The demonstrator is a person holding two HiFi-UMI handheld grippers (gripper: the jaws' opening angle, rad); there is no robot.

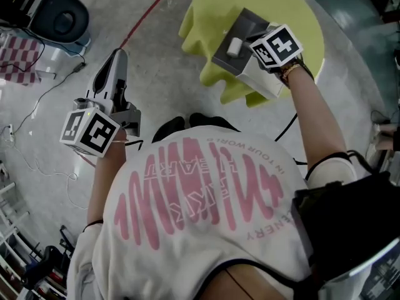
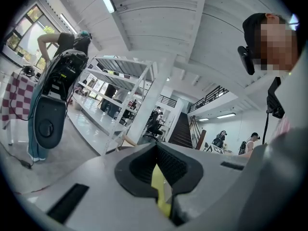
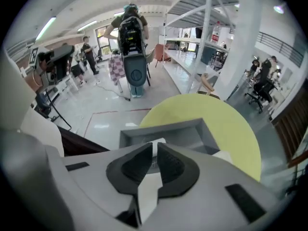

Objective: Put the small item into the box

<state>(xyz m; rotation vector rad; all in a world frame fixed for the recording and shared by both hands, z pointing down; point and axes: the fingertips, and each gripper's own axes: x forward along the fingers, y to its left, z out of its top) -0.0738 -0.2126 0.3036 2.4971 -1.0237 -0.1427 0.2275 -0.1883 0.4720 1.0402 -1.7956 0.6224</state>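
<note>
The small item (image 1: 234, 45) lies in the grey box (image 1: 248, 17), just past the tips of our right gripper (image 3: 154, 150).
We hold the right gripper angled down over the box, which sits on the yellow table (image 1: 300, 11). Its jaws are drawn almost together and pinch nothing. Our left gripper (image 2: 157, 153) is well apart on the right gripper's left, out over the floor (image 1: 156, 74). Its jaws are closed to a slit, and a yellow sliver shows there that we cannot identify.

grey floor (image 1: 156, 67) w/ red tape line (image 1: 142, 19), white shelving (image 2: 118, 78).
</note>
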